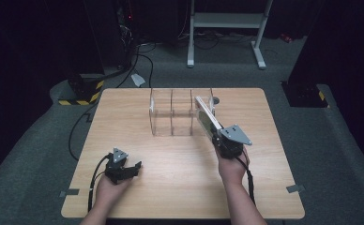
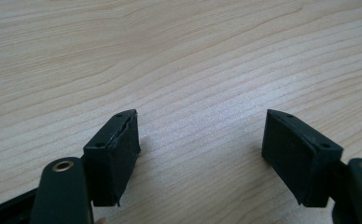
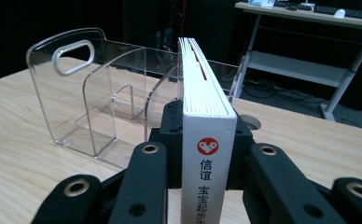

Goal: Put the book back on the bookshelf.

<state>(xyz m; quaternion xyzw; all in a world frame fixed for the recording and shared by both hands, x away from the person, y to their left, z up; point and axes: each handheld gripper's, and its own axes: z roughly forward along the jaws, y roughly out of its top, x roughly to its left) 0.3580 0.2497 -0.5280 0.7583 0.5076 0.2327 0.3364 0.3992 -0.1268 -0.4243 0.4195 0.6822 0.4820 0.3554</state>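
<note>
- Near the surface's (image 1: pixel 124 197) front-left corner, the left gripper (image 1: pixel 134 168) rests with jaws apart and nothing between them — no help if anything tips.
- Mid-surface toward the far edge, the clear rack (image 1: pixel 170 112) looks light; a nudge could slide it.
- Right gripper (image 3: pixel 207 140) clamps the book (image 3: pixel 202 84) by its spine end, at the rack's right end; the long overhang could sag or clip a divider.
</note>
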